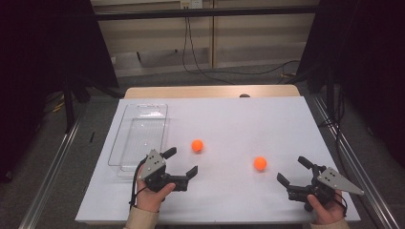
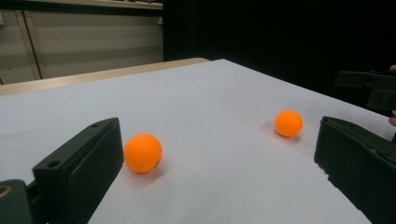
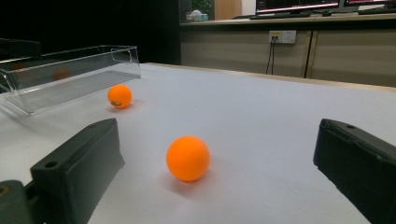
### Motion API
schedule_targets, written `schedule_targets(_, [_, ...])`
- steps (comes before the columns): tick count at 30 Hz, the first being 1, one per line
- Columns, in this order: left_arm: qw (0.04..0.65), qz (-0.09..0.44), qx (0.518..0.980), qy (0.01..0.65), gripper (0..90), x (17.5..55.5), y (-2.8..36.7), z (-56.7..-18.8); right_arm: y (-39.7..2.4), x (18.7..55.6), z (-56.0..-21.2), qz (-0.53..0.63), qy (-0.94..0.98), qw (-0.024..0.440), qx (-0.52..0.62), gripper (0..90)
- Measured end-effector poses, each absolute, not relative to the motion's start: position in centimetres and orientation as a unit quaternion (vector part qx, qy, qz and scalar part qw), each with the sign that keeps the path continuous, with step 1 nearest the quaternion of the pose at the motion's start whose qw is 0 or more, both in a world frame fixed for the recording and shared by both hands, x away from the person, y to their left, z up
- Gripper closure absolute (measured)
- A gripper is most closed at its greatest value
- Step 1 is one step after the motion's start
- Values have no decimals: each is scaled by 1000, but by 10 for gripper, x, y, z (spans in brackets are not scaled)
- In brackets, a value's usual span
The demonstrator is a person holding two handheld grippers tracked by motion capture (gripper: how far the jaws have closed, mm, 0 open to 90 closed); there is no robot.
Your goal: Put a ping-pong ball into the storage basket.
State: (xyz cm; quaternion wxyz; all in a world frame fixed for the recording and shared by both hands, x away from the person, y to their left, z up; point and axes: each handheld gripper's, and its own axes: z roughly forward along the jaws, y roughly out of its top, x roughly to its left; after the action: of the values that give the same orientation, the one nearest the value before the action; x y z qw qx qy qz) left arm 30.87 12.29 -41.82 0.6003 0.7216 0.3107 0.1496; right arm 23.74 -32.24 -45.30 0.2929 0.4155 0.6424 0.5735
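While both tongs stand released on the worktop (image 1: 229, 119), the left tongs (image 1: 181, 163) have one ball (image 1: 197, 145) at 1 o'clock. The right tongs (image 1: 293, 171) have the other ball (image 1: 260, 163) at 10 o'clock; the tray (image 1: 138, 136) lies at 11 o'clock from the left tongs.

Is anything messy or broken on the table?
Nothing looks broken or spilled. Two orange balls lie loose on the white table, outside the clear tray, which sits upright near the left edge. Both hand-held grippers are open and hold nothing.
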Motion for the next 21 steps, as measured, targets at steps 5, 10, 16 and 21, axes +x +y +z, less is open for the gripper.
schedule_targets(5, [599,146,725,306,15,310,117,-420,-322,237,-453,574,643,293,415,5])
schedule_targets(10, [598,144,727,306,15,311,113,-421,-323,237,-453,574,643,292,415,5])
schedule_targets(16, [597,143,729,303,15,312,110,-422,-322,237,-453,575,643,291,415,5])
schedule_targets(21, [597,141,731,301,15,313,106,-423,-322,237,-453,575,643,290,414,5])
